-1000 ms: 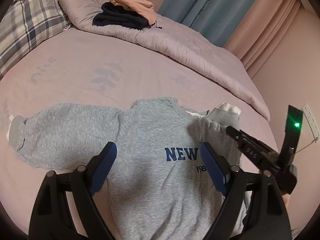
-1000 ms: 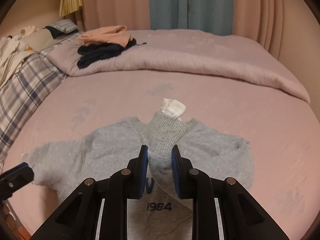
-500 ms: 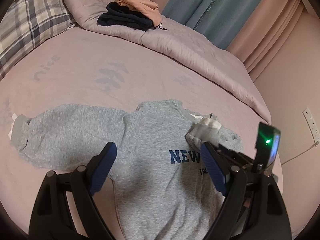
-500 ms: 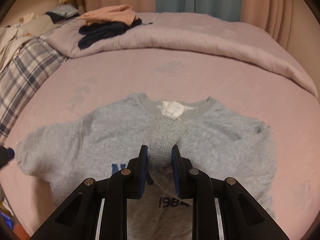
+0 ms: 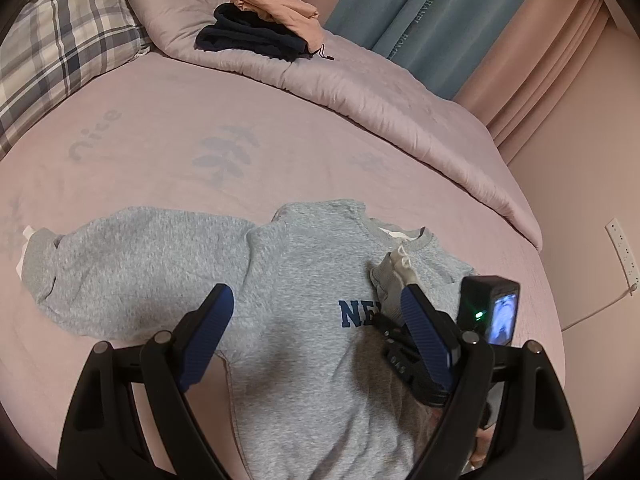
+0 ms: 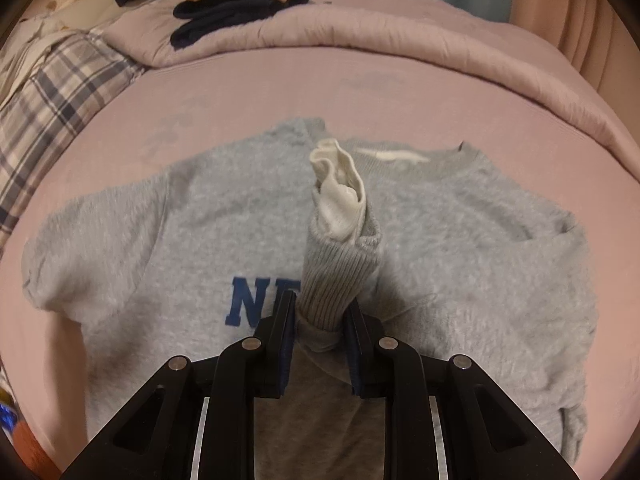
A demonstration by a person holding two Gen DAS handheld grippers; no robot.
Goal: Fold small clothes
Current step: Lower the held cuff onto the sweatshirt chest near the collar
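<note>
A grey fleece sweatshirt [image 6: 460, 240] lies face up on the near part of the bed [image 5: 280, 128], its collar toward the far edge and blue block letters across the chest. Only the left wrist view shows its other sleeve [image 5: 120, 256] stretched flat toward the bed's left side, a white lining peeking from that cuff; only the right wrist view shows the ribbed grey cuff [image 6: 340, 272] close up, standing above the chest with a crumpled white inner sleeve [image 6: 340, 184] poking from its end. The right gripper [image 6: 320, 320] has its jaws clamped on this sleeve just below the cuff, the knit bunched between the blue pads. The left gripper [image 5: 316, 320] hovers over the sweatshirt's chest with its jaws spread wide and nothing between them. In the left view the right gripper appears as a black frame with a green light beside the right-hand finger. Along the far edge lies a puffy mauve quilt [image 5: 360, 92] carrying a dark navy garment [image 5: 252, 38] and a peach garment [image 5: 280, 4], both folded; a plaid pillow [image 5: 60, 48] sits at the far left corner, and teal and pink curtains [image 5: 460, 12] hang behind.
</note>
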